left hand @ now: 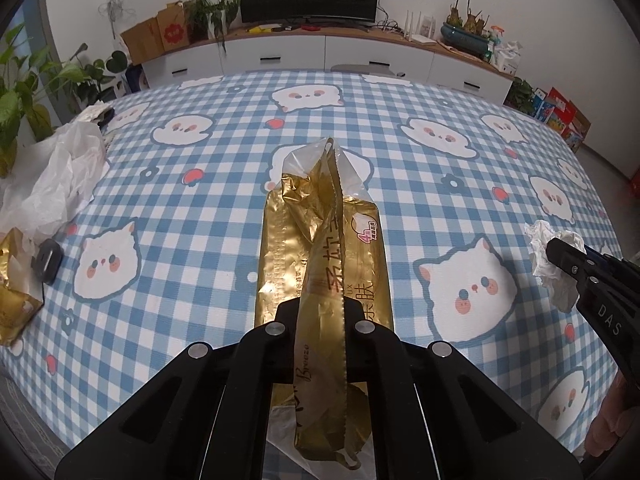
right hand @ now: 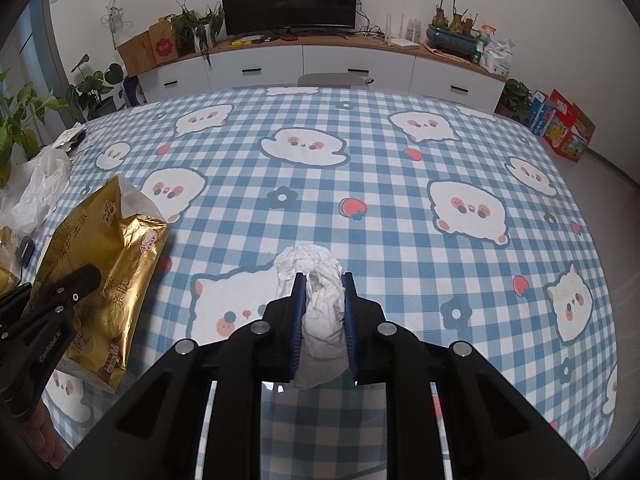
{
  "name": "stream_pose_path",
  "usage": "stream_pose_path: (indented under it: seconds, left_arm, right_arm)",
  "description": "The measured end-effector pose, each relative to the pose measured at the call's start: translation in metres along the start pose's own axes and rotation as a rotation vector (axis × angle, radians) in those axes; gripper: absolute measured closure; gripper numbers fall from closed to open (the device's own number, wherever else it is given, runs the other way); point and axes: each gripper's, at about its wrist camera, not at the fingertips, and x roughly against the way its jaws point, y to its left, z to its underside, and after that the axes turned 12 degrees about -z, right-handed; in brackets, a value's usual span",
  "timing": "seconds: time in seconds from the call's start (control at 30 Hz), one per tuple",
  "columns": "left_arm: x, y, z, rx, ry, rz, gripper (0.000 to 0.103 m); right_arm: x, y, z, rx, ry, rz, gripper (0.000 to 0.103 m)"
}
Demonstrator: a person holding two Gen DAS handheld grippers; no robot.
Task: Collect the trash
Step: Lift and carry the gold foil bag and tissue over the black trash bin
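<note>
Left gripper (left hand: 320,316) jaws clamp the gold wrapper (left hand: 320,240), its lower end cut off, while right gripper (right hand: 323,308) jaws pinch a crumpled white tissue (right hand: 320,300).

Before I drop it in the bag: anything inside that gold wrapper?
The gold wrapper in the left gripper looks flattened; through its clear torn end nothing shows. The opaque foil hides the rest.

You had two gold wrappers: one (left hand: 320,240) up front, one (left hand: 14,292) far left. Plus one crumpled tissue (right hand: 320,300) and one white plastic bag (left hand: 52,176).
</note>
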Motion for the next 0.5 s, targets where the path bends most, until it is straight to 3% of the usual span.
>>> stream_pose_path:
  seconds: [0.5]
  left_arm:
    - [0.056,0.015,0.023,0.026,-0.032,0.045,0.099]
  right_arm:
    - [0.053,0.022,0.023,0.010,-0.037,-0.020,0.087]
